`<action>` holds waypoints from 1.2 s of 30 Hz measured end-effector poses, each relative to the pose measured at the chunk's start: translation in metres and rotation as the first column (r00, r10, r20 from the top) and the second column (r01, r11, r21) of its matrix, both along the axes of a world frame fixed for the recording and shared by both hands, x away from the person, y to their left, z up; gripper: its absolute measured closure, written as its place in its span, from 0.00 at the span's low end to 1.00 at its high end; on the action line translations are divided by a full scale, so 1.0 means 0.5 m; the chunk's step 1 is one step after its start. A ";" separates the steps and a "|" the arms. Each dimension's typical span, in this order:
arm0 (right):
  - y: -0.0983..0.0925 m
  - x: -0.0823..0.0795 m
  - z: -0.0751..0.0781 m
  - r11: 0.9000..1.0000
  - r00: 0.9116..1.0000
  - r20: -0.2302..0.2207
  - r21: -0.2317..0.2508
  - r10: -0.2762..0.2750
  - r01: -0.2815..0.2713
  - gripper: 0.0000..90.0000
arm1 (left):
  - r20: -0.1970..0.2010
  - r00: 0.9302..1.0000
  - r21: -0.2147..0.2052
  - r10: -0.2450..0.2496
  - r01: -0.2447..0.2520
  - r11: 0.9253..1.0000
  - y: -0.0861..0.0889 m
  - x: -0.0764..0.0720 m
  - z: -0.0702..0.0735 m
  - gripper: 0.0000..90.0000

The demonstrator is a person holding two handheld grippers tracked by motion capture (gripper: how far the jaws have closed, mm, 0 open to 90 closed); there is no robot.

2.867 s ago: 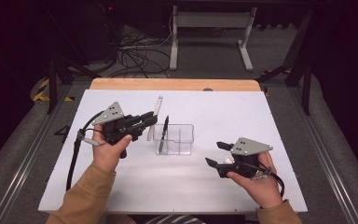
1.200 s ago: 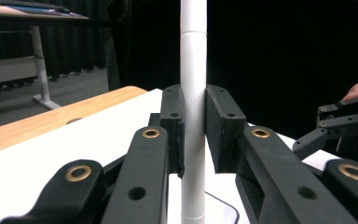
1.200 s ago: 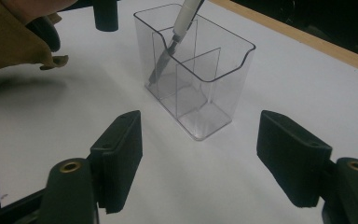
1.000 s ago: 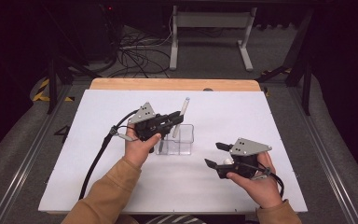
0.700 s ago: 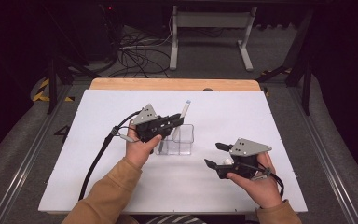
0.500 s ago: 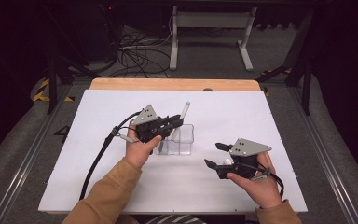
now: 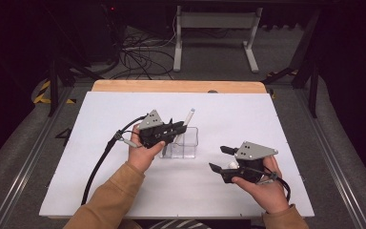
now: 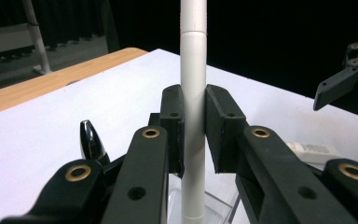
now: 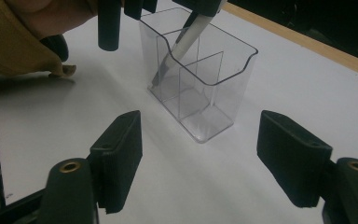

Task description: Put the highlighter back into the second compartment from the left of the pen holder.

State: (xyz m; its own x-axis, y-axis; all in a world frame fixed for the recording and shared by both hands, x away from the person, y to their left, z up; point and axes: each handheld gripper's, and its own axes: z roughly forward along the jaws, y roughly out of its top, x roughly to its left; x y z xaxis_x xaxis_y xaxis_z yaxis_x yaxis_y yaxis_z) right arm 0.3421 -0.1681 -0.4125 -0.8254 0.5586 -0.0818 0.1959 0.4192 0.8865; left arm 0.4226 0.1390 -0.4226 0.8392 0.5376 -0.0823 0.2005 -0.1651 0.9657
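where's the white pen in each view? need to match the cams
High view: the white pen slants up right of centre, its lower end in the clear organizer, clamped by the left gripper.
Left gripper view: upright at centre, pinched between the black jaws.
Right gripper view: top centre, leaning into the organizer's far compartment.
Shared landmark: the clear organizer, at the bottom edge of the left gripper view, centre of the right gripper view.

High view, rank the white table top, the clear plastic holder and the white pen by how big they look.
1. White table top, by far the largest.
2. Clear plastic holder.
3. White pen, thinnest; the left tool covers part of it, so its full length is unsure.
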 end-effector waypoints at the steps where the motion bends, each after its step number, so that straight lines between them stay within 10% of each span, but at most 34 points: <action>1: 0.000 0.000 0.000 1.000 1.000 0.001 0.000 -0.001 0.001 0.35 | 0.003 1.000 -0.005 0.003 -0.003 1.000 0.002 0.000 -0.001 0.87; 23: -0.002 0.001 0.001 1.000 1.000 -0.001 0.000 -0.003 0.003 0.35 | -0.032 0.999 0.019 0.013 -0.013 1.000 0.008 -0.009 -0.009 0.87; 36: -0.017 0.001 0.011 0.999 1.000 0.010 0.019 -0.026 0.026 0.35 | -0.003 0.996 0.094 0.090 -0.090 0.992 0.050 -0.057 0.048 0.31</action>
State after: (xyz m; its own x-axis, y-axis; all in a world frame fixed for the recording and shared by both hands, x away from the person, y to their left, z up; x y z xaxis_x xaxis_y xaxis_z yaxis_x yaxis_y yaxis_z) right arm 0.3426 -0.1768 -0.4070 -0.8100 0.5811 -0.0789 0.1975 0.3970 0.8963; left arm 0.3941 0.1640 -0.3987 0.7866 0.6165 -0.0338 0.2252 -0.2355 0.9454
